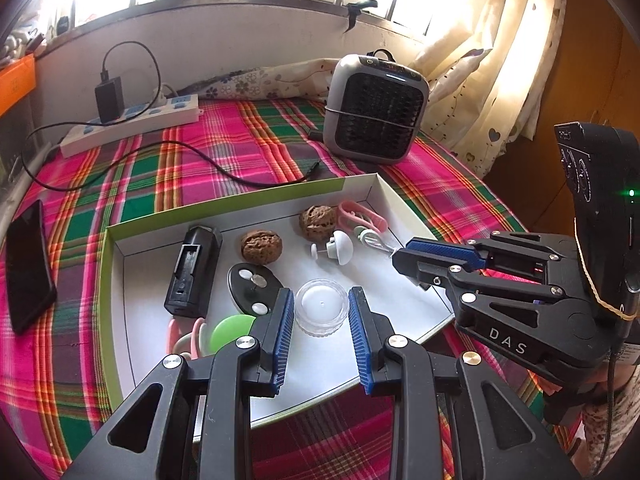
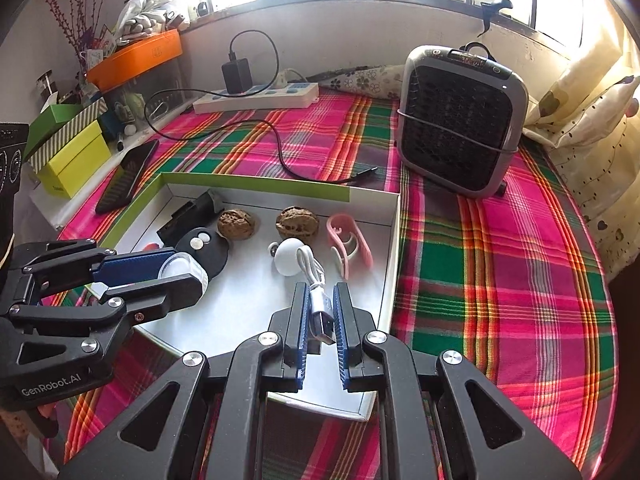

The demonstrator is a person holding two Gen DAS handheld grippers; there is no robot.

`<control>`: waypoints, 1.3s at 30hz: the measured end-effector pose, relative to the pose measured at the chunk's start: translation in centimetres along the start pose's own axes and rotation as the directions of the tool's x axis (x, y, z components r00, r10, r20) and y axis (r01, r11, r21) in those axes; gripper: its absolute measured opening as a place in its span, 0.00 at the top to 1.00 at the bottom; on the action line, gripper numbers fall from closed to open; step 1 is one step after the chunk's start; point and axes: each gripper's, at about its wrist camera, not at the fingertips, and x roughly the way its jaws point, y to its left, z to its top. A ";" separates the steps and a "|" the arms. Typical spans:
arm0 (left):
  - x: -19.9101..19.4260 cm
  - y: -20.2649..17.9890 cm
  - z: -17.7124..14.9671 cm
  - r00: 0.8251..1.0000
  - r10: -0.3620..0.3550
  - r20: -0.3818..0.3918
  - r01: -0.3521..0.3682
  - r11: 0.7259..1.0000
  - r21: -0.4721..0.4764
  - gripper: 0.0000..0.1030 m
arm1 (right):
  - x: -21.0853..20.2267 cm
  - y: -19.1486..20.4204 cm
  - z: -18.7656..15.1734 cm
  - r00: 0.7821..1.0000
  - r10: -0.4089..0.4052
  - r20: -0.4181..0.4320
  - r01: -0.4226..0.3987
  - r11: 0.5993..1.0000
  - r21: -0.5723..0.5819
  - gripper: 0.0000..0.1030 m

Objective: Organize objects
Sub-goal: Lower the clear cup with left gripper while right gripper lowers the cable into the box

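A shallow white tray with a green rim lies on the plaid cloth. My left gripper is shut on a clear round plastic container, over the tray's near left part. My right gripper is shut on the plug of a white USB cable; the cable trails back to a white dome-shaped piece. In the tray lie two walnuts, a black charger, a black oval item and pink clips.
A grey fan heater stands behind the tray. A power strip with a black adapter and a trailing black cable is at the back left. A dark phone lies left of the tray. Curtain on the right, boxes at far left.
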 end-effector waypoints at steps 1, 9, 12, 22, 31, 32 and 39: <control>0.4 -0.3 0.1 1.000 -0.001 -0.005 0.001 1.000 0.001 0.75 | 0.3 0.0 0.0 1.000 -0.002 -0.010 0.002 1.000 0.000 0.88; 5.8 -6.5 2.5 0.999 0.014 -0.029 -0.014 1.000 0.017 0.75 | 1.2 -0.3 -0.1 0.999 -0.002 -0.041 0.002 1.000 0.002 0.88; 6.6 -7.7 2.7 0.999 0.004 -0.035 -0.004 1.000 0.015 0.75 | 1.4 -0.4 -0.1 0.999 -0.005 -0.046 0.005 1.000 0.005 0.88; 9.6 -11.0 3.5 0.998 -0.004 -0.055 0.006 1.000 0.020 0.75 | 1.6 -0.1 0.0 0.999 -0.028 -0.046 0.027 0.999 -0.018 0.88; 10.3 -11.8 3.9 0.998 -0.005 -0.057 0.006 1.000 0.020 0.75 | 1.7 -0.1 0.0 0.999 -0.024 -0.040 0.023 1.000 -0.018 0.88; 10.3 -11.8 3.9 0.998 -0.007 -0.057 0.008 1.000 0.019 0.75 | 1.6 -0.2 -0.1 0.999 -0.023 -0.040 0.023 1.000 -0.019 0.88; 10.4 -11.9 3.9 0.998 0.002 -0.059 -0.001 1.000 0.020 0.75 | 1.6 -0.1 0.0 0.999 -0.024 -0.040 0.023 1.000 -0.021 0.88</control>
